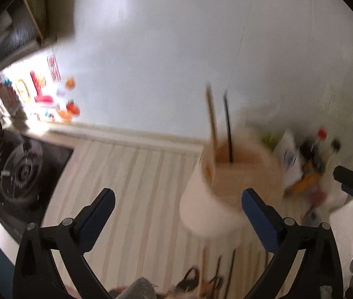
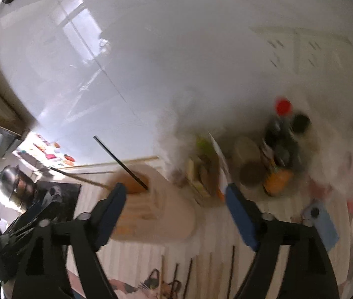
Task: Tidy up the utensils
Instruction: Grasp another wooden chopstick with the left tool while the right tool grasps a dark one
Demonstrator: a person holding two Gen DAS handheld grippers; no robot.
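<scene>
A cream utensil holder (image 1: 201, 211) stands on a striped mat (image 1: 131, 186), blurred. A wooden chopstick (image 1: 211, 117) and a black chopstick (image 1: 227, 124) stick up out of it. My left gripper (image 1: 176, 199) is open, and the holder shows just ahead of its right finger without touching the pads. In the right wrist view the holder (image 2: 166, 219) lies ahead between the fingers of my open right gripper (image 2: 176, 196), with the black chopstick (image 2: 121, 164) and wooden chopstick (image 2: 87, 179) leaning left. Several loose chopsticks (image 2: 189, 274) lie on the mat nearer me.
A black gas stove (image 1: 22, 172) sits left of the mat, with a steel pot (image 2: 9, 177) on it. Bottles, one with a red cap (image 2: 283, 107), and food packs (image 2: 201, 172) crowd the back right corner. A blue card-like item (image 2: 322, 221) lies at right. A white wall runs behind.
</scene>
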